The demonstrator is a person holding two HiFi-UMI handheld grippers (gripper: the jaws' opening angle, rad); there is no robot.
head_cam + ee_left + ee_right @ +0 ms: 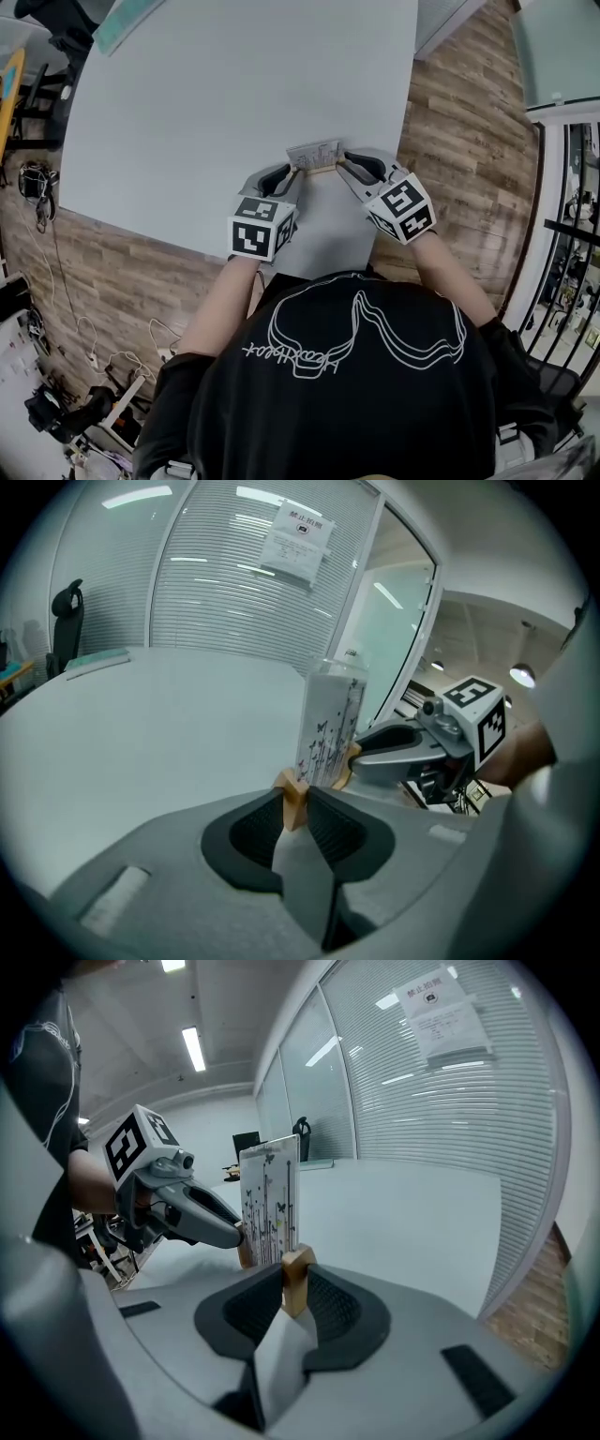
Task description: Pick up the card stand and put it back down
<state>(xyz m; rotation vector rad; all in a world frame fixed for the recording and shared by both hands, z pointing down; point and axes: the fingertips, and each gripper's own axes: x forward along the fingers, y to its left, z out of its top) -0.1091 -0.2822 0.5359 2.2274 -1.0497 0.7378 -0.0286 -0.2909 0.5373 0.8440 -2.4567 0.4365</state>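
Observation:
The card stand (314, 157) is a small wooden bar that holds an upright card printed with butterflies and stems. It sits over the near part of the white table (216, 103), between my two grippers. My left gripper (293, 172) is shut on the bar's left end (292, 799), and the card (330, 726) rises just beyond it. My right gripper (340, 164) is shut on the bar's other end (296, 1277), with the card (270, 1202) behind. Each gripper shows in the other's view: the right one (361, 755) and the left one (236, 1234). Whether the stand touches the table I cannot tell.
The table's near edge runs just under my grippers, with wood-plank floor (450, 112) to the right and below. A flat teal object (97, 660) lies at the table's far side beside a black chair (66, 611). Glass walls with blinds (225, 592) stand behind.

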